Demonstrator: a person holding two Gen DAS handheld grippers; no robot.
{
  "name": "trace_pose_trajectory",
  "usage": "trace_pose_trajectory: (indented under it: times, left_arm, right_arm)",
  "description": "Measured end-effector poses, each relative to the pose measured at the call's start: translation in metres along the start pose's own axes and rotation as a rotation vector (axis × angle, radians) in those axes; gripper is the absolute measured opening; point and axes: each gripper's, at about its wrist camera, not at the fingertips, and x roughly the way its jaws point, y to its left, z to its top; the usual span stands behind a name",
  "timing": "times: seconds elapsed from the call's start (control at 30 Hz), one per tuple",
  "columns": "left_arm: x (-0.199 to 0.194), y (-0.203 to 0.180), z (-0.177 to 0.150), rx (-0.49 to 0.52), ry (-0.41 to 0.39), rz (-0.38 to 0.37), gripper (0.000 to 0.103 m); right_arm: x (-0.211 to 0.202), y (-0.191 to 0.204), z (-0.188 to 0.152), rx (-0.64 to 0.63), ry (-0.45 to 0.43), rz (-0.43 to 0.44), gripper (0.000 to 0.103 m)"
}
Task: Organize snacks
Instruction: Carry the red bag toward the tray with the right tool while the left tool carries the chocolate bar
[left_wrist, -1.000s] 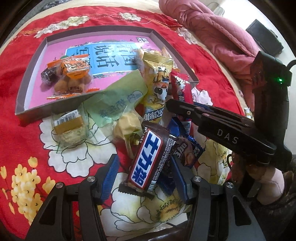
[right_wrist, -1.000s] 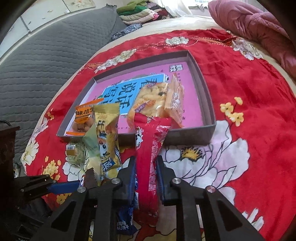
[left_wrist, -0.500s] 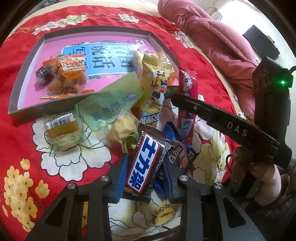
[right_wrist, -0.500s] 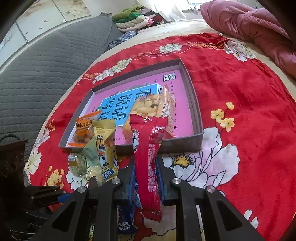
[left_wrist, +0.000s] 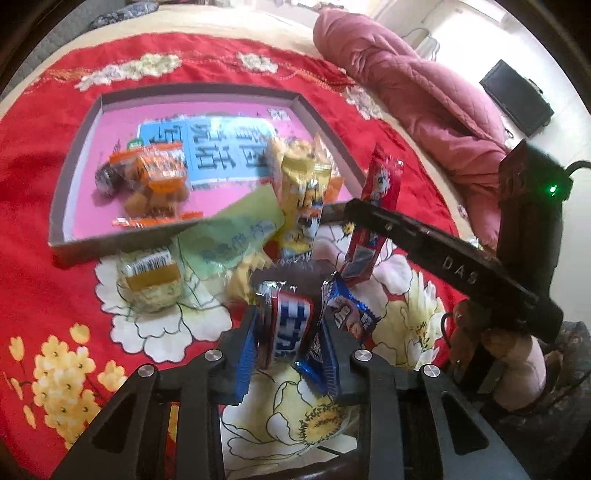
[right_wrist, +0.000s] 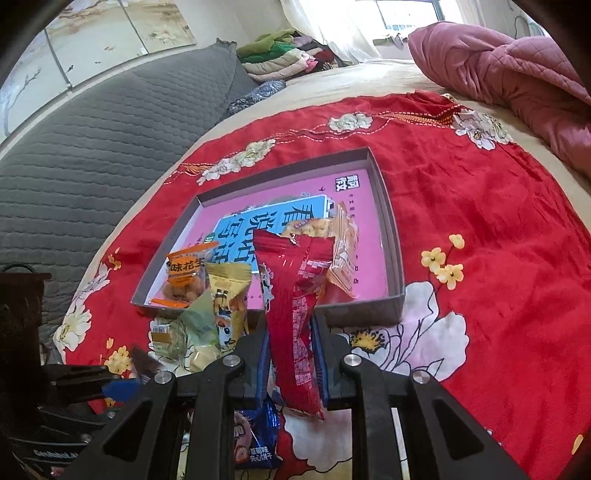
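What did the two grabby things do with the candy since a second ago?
The left tool closed on the chocolate bar and tipped it up off the red cloth. The right tool, clamped all along on the red packet, lifted it higher toward the tray. The peanut pack in the tray and the pile beside it stayed put.

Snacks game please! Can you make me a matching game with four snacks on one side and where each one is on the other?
Snacks:
1. chocolate bar
2. red packet
3. orange peanut bag
4. green wrapper

Places:
A. inside the box
B. held in the right tongs
C. on the red cloth, just in front of the box
D. held in the left tongs

Pairs: 1-D, 2-B, 3-A, 4-C
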Motion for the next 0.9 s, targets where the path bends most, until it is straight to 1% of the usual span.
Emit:
trace_pose_trajectory:
  times: [0.5,0.8,0.9]
  left_arm:
    - [-0.017,0.004,0.008,-0.018,-0.059,0.017,0.030]
    - [-0.034,0.007,0.020,-0.039,-0.113,0.024,0.030]
    - [-0.039,0.009,0.026,-0.041,-0.134,0.039,0.030]
  right_arm:
    - [-0.010,0.003,0.006,-0.015,-0.061,0.024,0.021]
    - [-0.021,0.005,0.014,-0.031,-0.124,0.031,0.021]
    - [-0.024,0.004,0.016,-0.026,-0.143,0.038,0.021]
